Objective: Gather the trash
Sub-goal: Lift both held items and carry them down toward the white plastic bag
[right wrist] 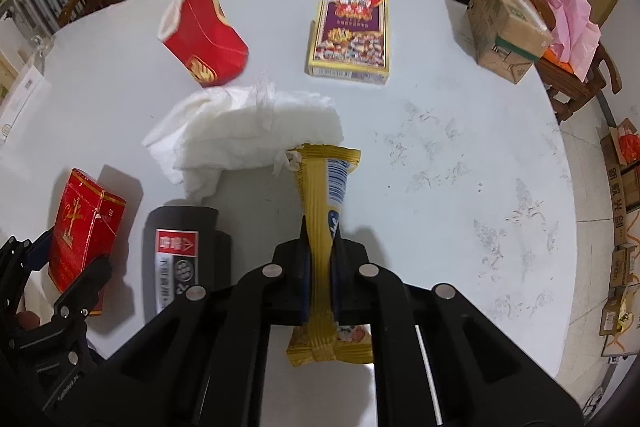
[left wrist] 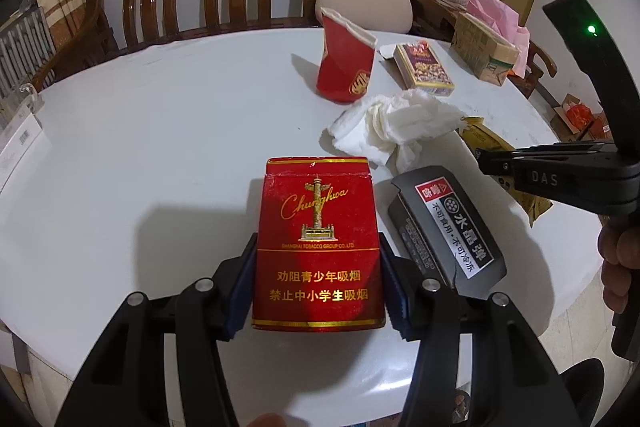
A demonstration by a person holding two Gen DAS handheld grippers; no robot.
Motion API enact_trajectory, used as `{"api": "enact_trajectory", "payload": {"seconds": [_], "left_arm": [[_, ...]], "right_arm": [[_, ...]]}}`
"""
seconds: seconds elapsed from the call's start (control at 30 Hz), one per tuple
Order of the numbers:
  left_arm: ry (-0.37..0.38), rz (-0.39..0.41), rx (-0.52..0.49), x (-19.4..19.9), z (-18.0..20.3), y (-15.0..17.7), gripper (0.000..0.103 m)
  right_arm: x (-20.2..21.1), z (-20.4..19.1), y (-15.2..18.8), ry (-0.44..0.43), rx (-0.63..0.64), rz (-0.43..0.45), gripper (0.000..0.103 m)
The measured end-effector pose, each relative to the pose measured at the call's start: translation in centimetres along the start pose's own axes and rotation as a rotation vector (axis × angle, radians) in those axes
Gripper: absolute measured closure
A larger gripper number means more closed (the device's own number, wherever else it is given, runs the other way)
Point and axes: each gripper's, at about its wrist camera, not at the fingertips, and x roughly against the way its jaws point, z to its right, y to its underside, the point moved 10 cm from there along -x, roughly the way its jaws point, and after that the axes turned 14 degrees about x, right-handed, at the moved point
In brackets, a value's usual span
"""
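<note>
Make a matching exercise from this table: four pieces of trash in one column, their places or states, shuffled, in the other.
1. red cigarette pack
2. yellow snack wrapper
3. crushed red paper cup
4. crumpled white tissue

A. lying loose mid-table
B. pinched in the right gripper
C. tipped over, mouth toward the bench
D. clamped in the left gripper

Pairs: 1-D, 2-B, 3-C, 4-A

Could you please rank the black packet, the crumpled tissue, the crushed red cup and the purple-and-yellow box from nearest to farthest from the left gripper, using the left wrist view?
From the left gripper:
1. Black packet, just to its right.
2. Crumpled tissue, farther ahead, right of centre.
3. Crushed red cup, behind the tissue.
4. Purple-and-yellow box, beside the cup on the right, slightly farther.
</note>
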Motion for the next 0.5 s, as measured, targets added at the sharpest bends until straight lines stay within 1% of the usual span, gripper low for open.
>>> {"api": "enact_trajectory", "payload": {"seconds": [0.33,0.5], "left_arm": [[0.005,0.036,-0.006,3.1,0.4,-0.5,0.05],[0.016,0.063,-0.019,5.5,1.1,-0.7,0.05]], "right_arm": [[4.2,0.4,-0.1,-0.009,-0.016,0.074,0.096],[7.0,0.8,-0.2,-0.017,-0.028,0.121,0.096]]}}
